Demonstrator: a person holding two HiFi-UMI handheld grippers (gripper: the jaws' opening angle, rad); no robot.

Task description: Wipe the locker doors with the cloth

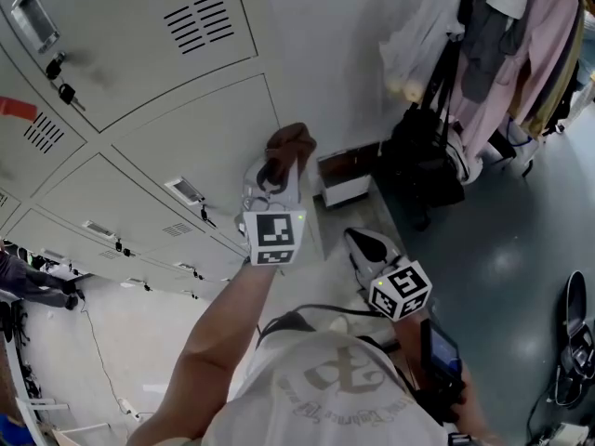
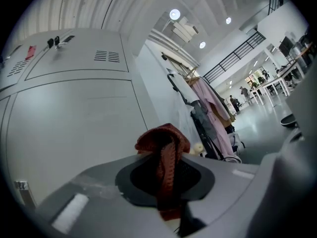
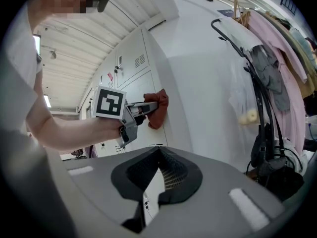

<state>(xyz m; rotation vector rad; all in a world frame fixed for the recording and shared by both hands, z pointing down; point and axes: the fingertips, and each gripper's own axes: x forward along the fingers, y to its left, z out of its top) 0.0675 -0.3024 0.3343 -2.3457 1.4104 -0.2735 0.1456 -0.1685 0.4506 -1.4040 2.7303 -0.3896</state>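
Observation:
A reddish-brown knitted cloth is pinched in my left gripper, which is shut on it. The cloth is pressed against, or right at, the grey locker door near its right edge. In the left gripper view the cloth bulges out from between the jaws of that gripper, with the door close behind. My right gripper hangs lower and to the right, away from the lockers. In the right gripper view this gripper is shut with nothing in it, and beyond it shows the left gripper with the cloth.
Keys hang in the lock of the upper door and a red tag sits at the left edge. A clothes rack with garments and a black bag stands to the right. A small box sits by the locker's end.

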